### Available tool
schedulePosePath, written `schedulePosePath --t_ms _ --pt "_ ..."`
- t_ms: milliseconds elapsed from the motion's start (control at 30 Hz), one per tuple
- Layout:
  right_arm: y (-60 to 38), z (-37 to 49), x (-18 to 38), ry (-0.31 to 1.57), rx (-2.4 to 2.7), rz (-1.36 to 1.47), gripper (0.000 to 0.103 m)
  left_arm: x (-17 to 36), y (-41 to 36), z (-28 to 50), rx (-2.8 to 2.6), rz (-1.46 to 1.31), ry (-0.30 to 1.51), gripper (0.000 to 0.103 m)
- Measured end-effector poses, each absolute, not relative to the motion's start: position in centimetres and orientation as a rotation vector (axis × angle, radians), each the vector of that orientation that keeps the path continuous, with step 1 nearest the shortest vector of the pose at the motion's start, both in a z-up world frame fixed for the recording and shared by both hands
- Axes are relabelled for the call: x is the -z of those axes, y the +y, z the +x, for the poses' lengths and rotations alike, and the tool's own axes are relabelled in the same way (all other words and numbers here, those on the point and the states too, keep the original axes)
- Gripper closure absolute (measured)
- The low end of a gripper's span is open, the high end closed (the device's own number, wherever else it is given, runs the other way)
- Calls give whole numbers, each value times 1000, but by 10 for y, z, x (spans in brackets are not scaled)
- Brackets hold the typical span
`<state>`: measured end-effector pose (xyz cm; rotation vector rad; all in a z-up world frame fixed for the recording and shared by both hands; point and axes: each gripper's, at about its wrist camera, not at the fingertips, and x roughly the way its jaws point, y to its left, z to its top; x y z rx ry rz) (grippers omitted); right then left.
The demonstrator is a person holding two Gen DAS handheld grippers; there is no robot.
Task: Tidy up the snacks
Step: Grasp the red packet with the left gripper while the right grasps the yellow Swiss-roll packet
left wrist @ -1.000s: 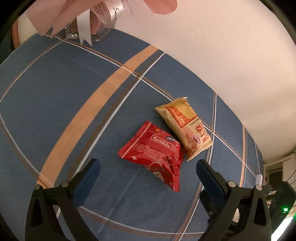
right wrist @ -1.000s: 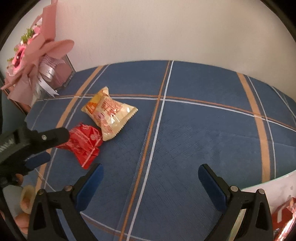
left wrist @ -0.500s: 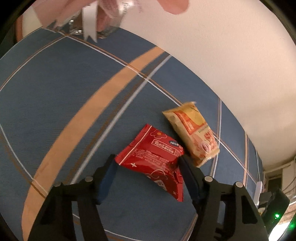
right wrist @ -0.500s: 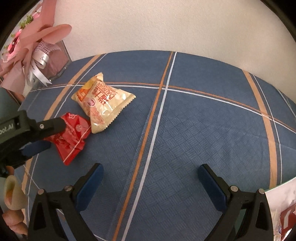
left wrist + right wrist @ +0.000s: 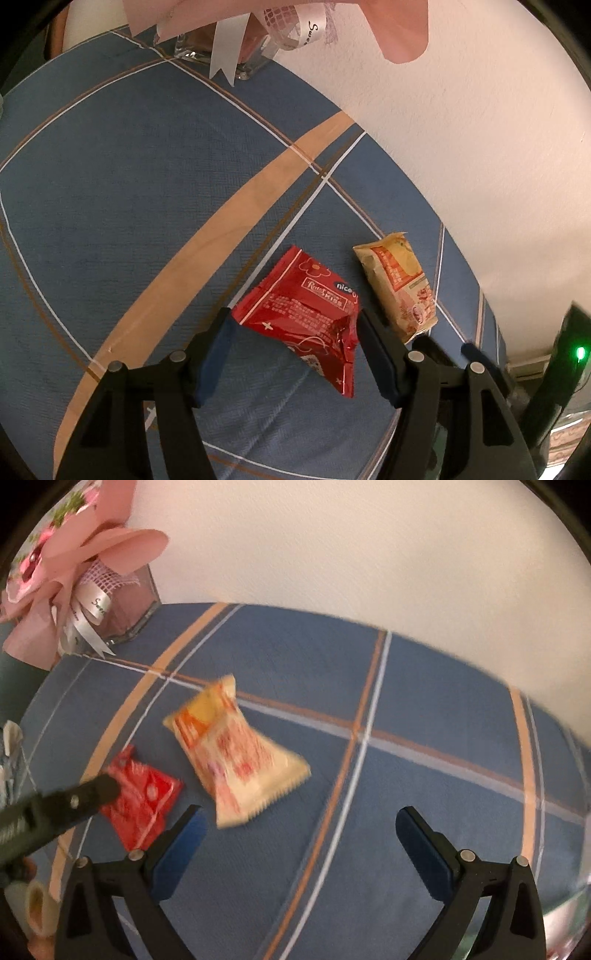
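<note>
On the blue plaid tablecloth (image 5: pixel 110 192), the cream-and-orange foil snack packet (image 5: pixel 236 753) lies near the wall edge, print unreadable. Beside it, the crinkled red foil packet (image 5: pixel 306 310) marked "nice" is pinched by the left gripper (image 5: pixel 295 332), whose jaws just closed. The right gripper (image 5: pixel 299 834) stands spread, holding nothing.

Both wrist fisheyes look steeply down at the blue plaid cloth (image 5: pixel 110 206), close in, sharing the red packet (image 5: pixel 306 306) at six o'clock.

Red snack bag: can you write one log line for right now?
left tool: shut on red snack bag | right tool: open, empty | yellow snack bag: on blue cloth
</note>
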<state>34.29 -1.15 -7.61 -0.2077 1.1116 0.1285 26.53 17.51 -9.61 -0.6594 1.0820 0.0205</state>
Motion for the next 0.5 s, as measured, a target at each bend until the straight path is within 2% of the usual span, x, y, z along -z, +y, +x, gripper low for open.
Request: schedulePosePath --t_ms 167,267,467,500 --pt "11 359 75 1117 -195 -275 3 95 182 262 -22 -682 1078 34" --pt "20 369 83 1131 -194 -297 9 98 184 262 -14 -699 1080 34" --pt "30 378 100 1148 -225 -256 13 97 179 264 7 -697 1076 34" --pt "32 378 101 1149 -229 -255 17 98 178 264 12 -699 1077 34"
